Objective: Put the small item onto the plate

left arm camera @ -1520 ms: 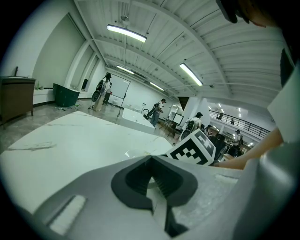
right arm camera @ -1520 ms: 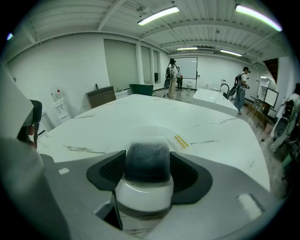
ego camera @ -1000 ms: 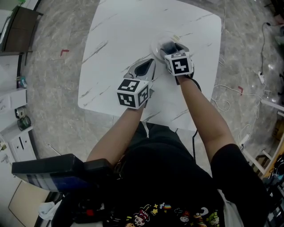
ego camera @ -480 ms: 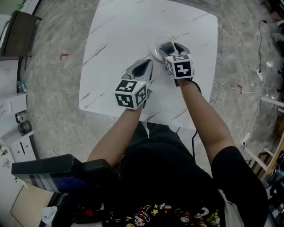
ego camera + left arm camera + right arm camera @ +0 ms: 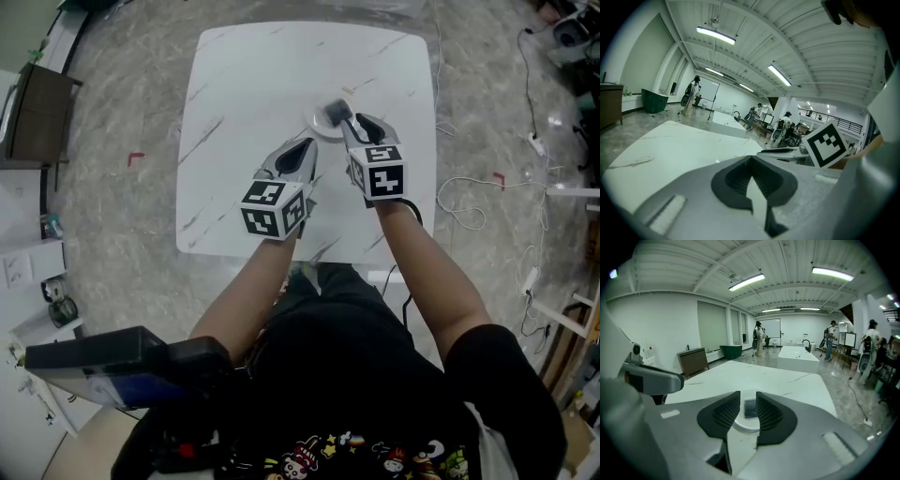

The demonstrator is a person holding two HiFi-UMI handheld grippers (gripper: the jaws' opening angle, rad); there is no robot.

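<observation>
A small dark item [image 5: 337, 111] lies on the round white plate [image 5: 323, 125] in the middle of the white marble table [image 5: 244, 84]. My right gripper [image 5: 356, 124] hovers just short of the plate's near right rim, open, with nothing between its fingers. In the right gripper view the dark item [image 5: 750, 408] and the plate [image 5: 746, 423] show through the gap of the right gripper [image 5: 747, 400]. My left gripper [image 5: 302, 148] rests shut and empty to the left of the plate. In its own view the left gripper [image 5: 751, 160] has its jaws touching.
The table's near edge [image 5: 281, 251] is just under my forearms. White cables [image 5: 469, 211] trail over the floor to the right. A dark cabinet [image 5: 33, 103] stands at the left. People and another white table [image 5: 797, 352] are far off in the hall.
My right gripper has drawn back from over the plate, and the dark item that was between its jaws now lies on the plate. The left gripper has barely moved.
</observation>
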